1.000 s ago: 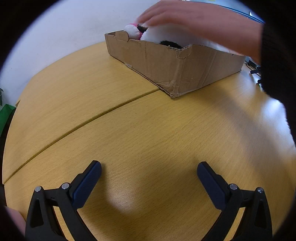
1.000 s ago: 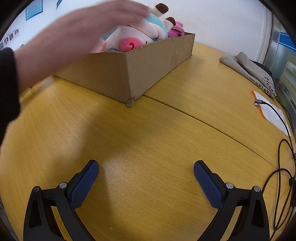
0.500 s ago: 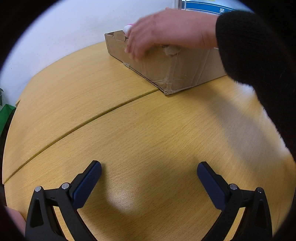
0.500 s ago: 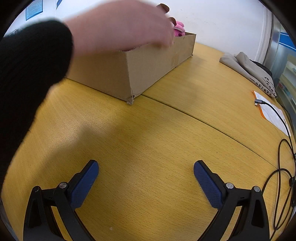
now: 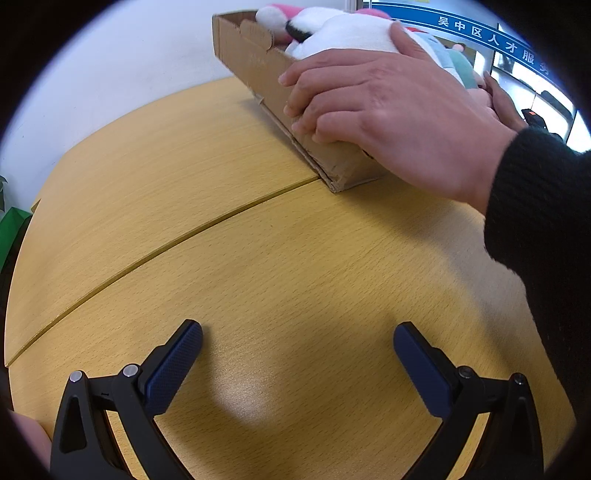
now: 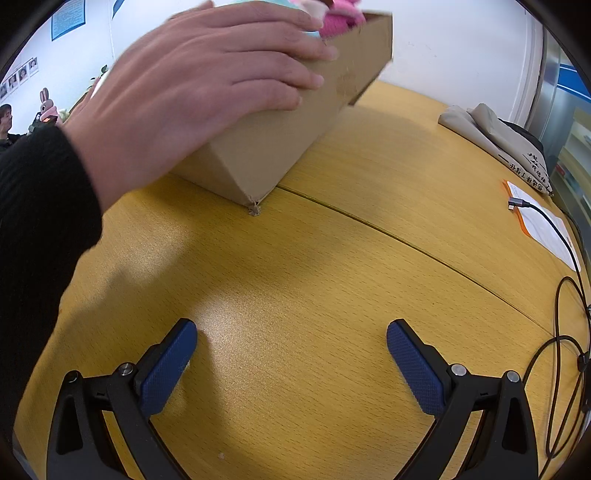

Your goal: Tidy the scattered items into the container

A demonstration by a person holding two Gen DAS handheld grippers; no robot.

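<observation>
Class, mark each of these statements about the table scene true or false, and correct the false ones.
1. Both grippers are open and hold nothing. True: left gripper, right gripper.
2. The cardboard box lies flat on the table. False: it is tilted, its far end lifted.
3. A bare hand grips the box. True.
4. The box is empty. False: plush toys fill it.
5. A cable lies on the table in the right wrist view. True.
</observation>
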